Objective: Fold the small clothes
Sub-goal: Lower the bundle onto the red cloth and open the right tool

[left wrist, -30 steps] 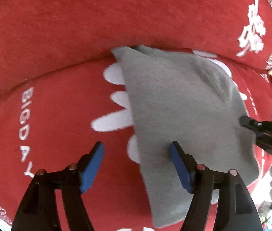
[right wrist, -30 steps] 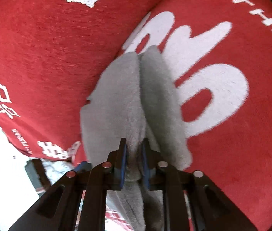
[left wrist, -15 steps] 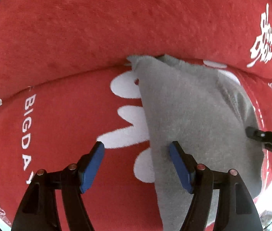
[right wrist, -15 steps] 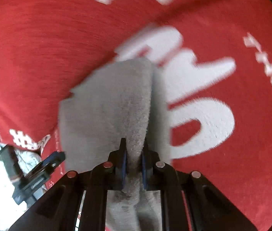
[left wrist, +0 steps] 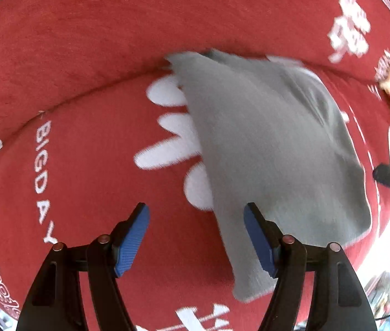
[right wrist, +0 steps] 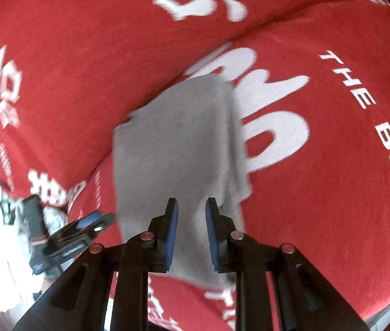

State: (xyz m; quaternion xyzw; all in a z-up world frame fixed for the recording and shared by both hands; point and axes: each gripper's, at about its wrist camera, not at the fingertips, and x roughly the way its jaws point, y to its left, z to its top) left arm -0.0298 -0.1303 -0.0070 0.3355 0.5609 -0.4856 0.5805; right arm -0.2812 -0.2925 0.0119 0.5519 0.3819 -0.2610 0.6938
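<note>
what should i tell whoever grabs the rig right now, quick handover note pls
Left gripper: open, holding nothing, its right finger over the near edge of the grey garment.
Right gripper: jaws parted, not clamping; the cloth lies slack between and beyond them.
Garment: lying folded on the red printed cover, an under layer showing along its right side in the right wrist view.
Done: at least one fold laid down.
Left: probably check the edges, flatten, and make any further fold; I cannot tell how many folds remain.
</note>
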